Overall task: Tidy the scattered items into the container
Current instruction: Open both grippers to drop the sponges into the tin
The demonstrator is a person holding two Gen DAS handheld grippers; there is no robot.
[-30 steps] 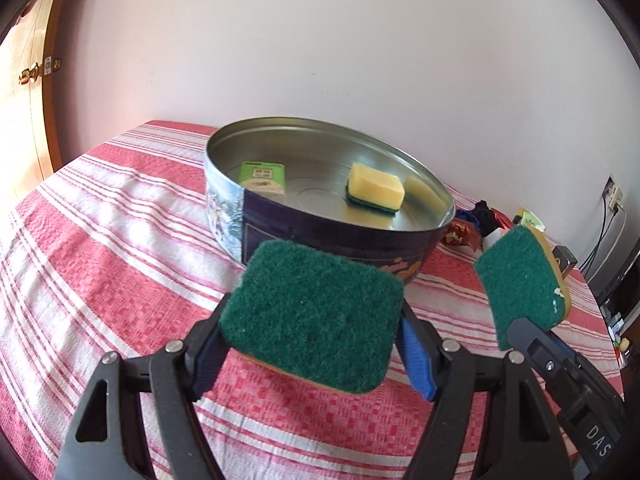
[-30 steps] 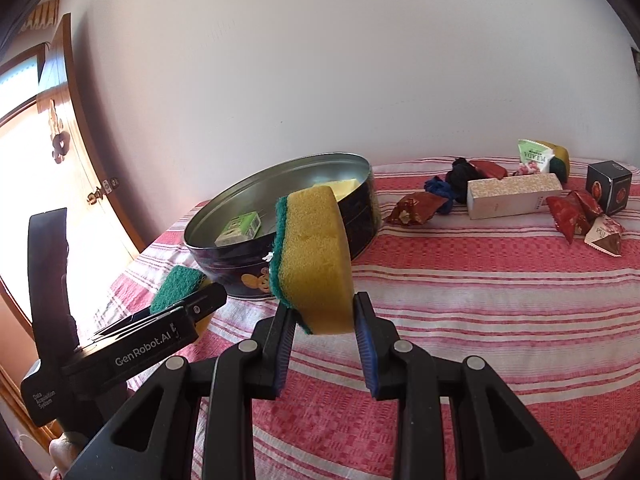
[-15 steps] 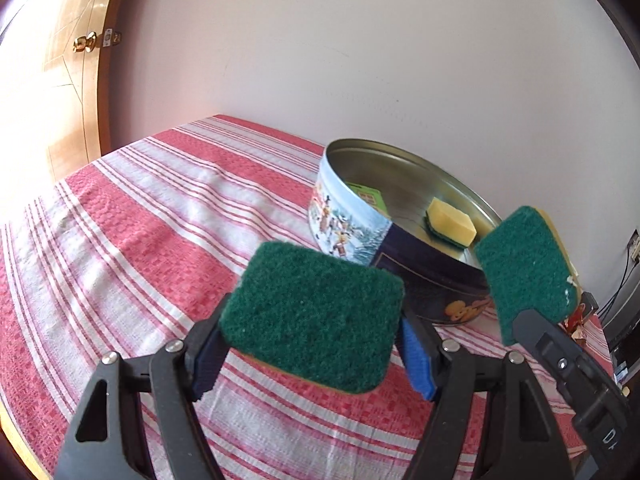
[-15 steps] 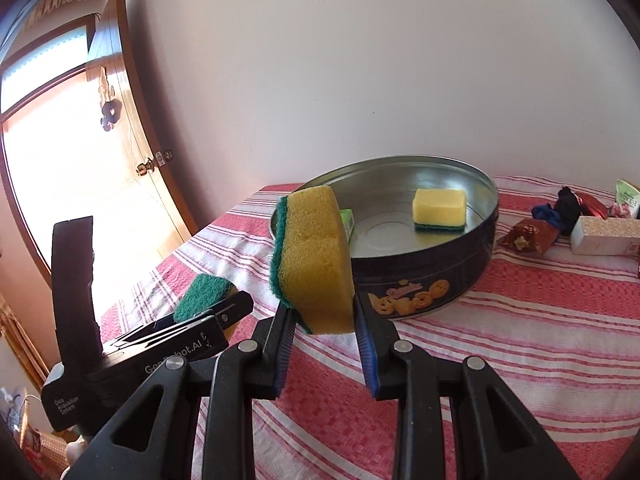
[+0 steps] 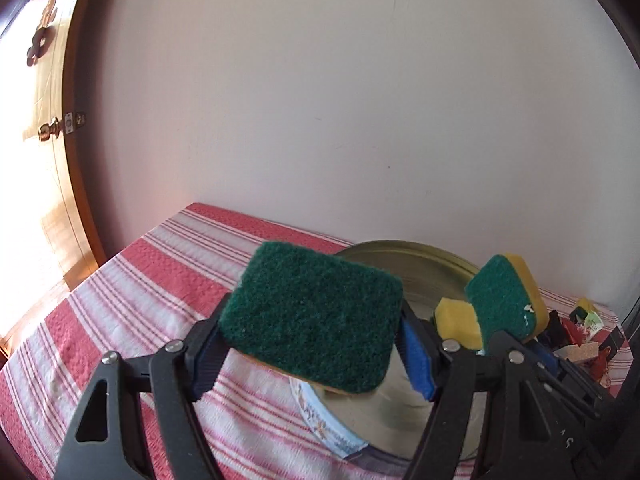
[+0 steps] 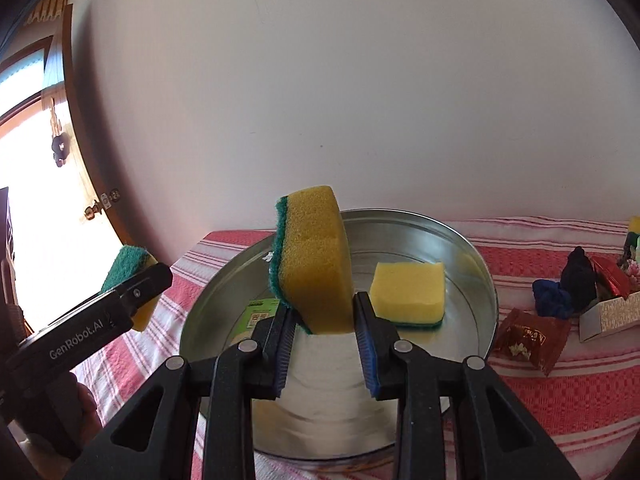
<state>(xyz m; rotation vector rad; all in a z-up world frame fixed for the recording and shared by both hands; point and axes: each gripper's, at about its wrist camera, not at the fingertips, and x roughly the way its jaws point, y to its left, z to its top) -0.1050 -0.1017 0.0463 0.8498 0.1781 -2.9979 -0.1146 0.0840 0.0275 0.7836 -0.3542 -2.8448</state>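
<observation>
**A:** What is the left wrist camera showing?

**B:** The left gripper [image 5: 312, 346] is clamping a sponge [image 5: 314, 318] flat, green scrub side up, its jaws pressing on both ends. It is hanging over the near rim of the round tin [image 5: 412, 264], which is sitting on the red-striped cloth [image 5: 160, 280] of the bench. Past the tin's right side, the second sponge [image 5: 505, 298] is standing on edge in the right gripper [image 5: 520, 340].

**A:** And the right wrist camera?

**B:** The right gripper [image 6: 324, 330] is squeezing that second sponge [image 6: 312, 270] upright, yellow foam facing the lens, directly above the tin [image 6: 476, 256]. Inside the tin a third sponge [image 6: 408, 292] is lying yellow side up, and a green-labelled packet [image 6: 260, 312] is lying left of it. Right of the tin, wrapped sweets [image 6: 530, 338] and a small box [image 6: 608, 314] are lying on the cloth. Left of the tin, the left gripper [image 6: 132, 292] is holding its sponge [image 6: 128, 264].
</observation>
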